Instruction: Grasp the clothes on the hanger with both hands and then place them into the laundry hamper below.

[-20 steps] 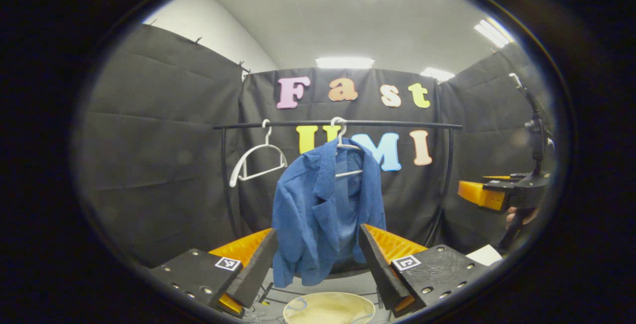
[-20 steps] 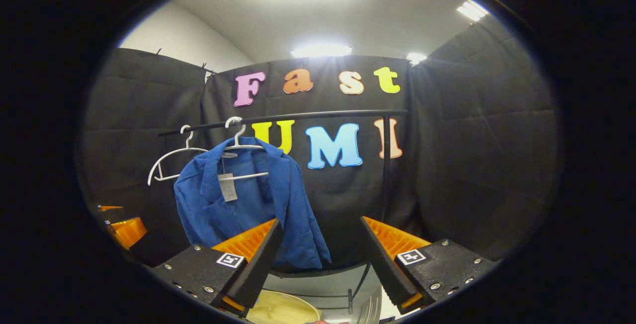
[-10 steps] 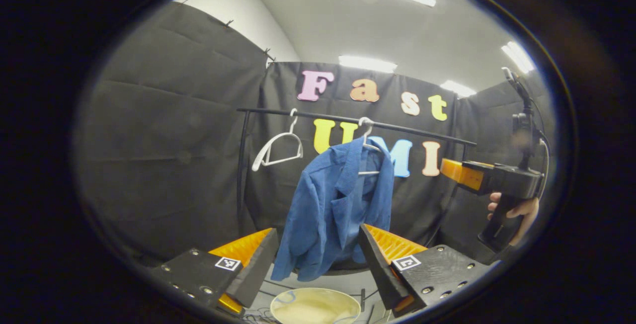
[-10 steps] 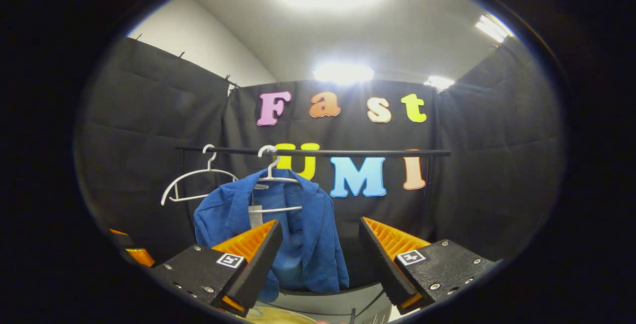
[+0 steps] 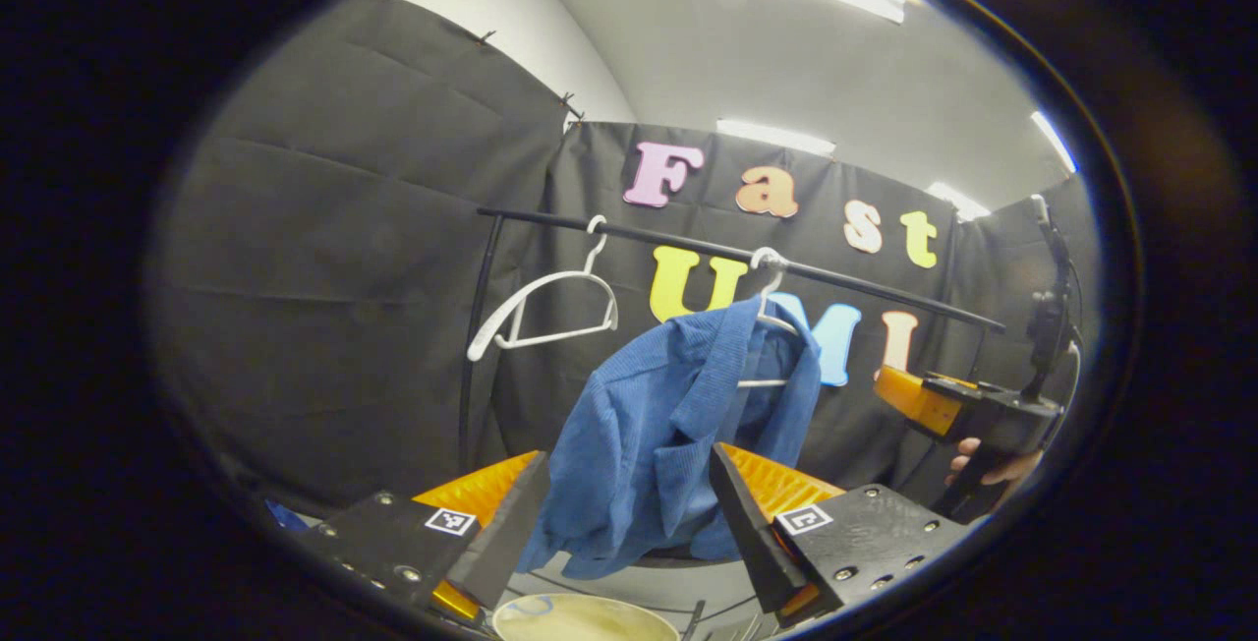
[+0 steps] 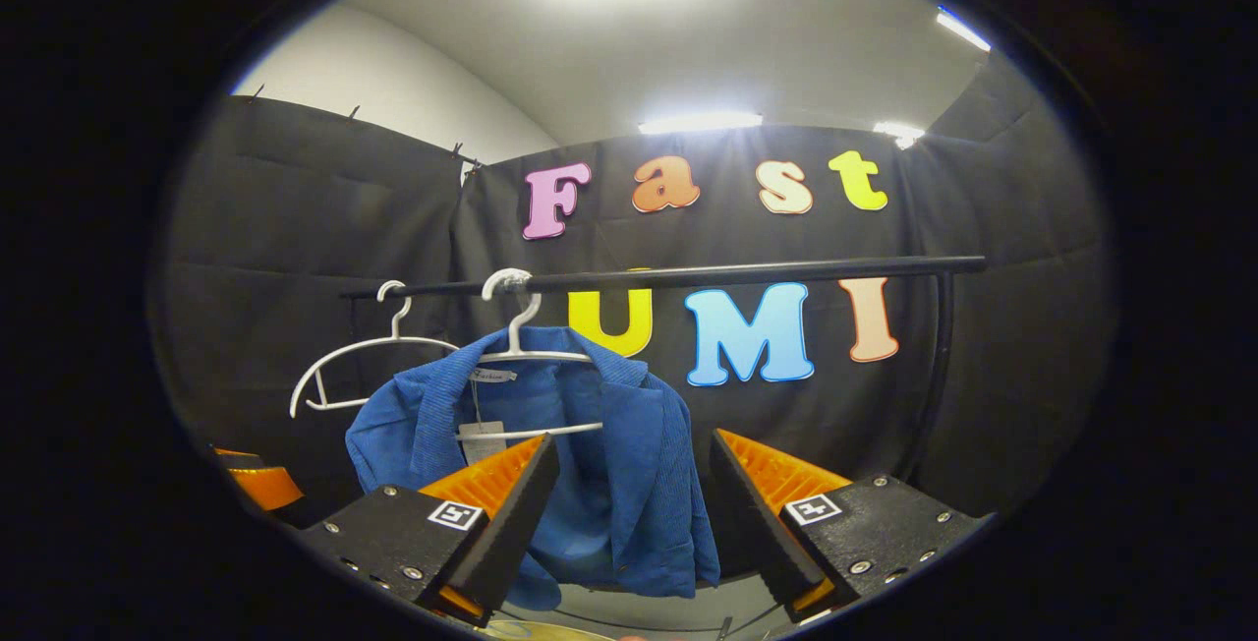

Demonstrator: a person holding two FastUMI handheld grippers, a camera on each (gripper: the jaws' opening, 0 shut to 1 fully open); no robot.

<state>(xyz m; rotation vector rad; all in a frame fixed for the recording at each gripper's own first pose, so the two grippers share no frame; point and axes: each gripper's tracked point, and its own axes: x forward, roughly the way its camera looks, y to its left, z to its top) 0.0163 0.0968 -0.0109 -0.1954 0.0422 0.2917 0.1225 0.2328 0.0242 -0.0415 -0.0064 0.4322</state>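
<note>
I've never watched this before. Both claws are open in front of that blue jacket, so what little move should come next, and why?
Probably both should ease forward toward the blue jacket. It hangs on a white hanger from the rail, and the left gripper and right gripper are both open with nothing between their fingers. The cloth looks a little way ahead of them, so closing now would likely catch nothing.

A jacket [image 5: 668, 425] hangs on a hanger [image 5: 771, 321] from the rail [image 5: 737, 253], with a bare hanger [image 5: 545, 312] beside it to the left. A basin [image 5: 585, 619] sits below the jacket. The left gripper [image 5: 629, 513] faces the jacket, jaws apart; the right gripper [image 6: 629, 513] does likewise, farther right along the rail.
</note>
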